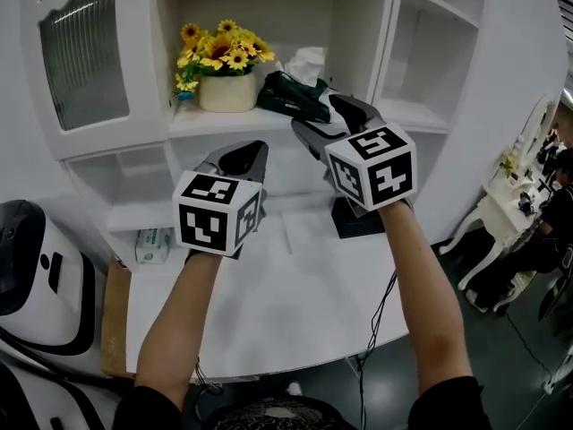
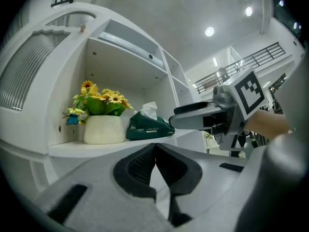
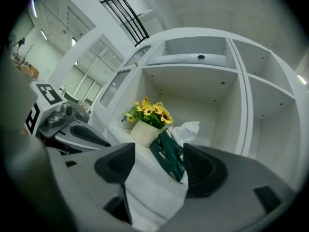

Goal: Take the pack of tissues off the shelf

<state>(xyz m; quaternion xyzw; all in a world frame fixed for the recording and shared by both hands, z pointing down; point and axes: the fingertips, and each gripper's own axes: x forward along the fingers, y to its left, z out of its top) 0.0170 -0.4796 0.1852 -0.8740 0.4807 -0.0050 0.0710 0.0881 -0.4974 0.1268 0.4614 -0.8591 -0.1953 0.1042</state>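
A dark green pack of tissues (image 1: pixel 291 95), with a white tissue sticking out of its top, lies on the white shelf (image 1: pixel 206 120) next to a cream pot of yellow flowers (image 1: pixel 226 90). My right gripper (image 1: pixel 324 119) is open at the shelf's front edge, just right of the pack. In the right gripper view the pack (image 3: pixel 169 153) lies ahead between the spread jaws of that gripper (image 3: pixel 159 154), apart from both. My left gripper (image 1: pixel 243 158) is shut and empty, lower and to the left, below the shelf. In the left gripper view its closed tips (image 2: pixel 155 146) point up at the pack (image 2: pixel 147 126).
The shelf's compartment has white side walls and a glass cabinet door (image 1: pixel 85 52) to its left. Below lies a white table (image 1: pixel 295 285) with a small pale green pack (image 1: pixel 153 245) and a black stand base (image 1: pixel 358 219). A white machine (image 1: pixel 36 276) stands at the left.
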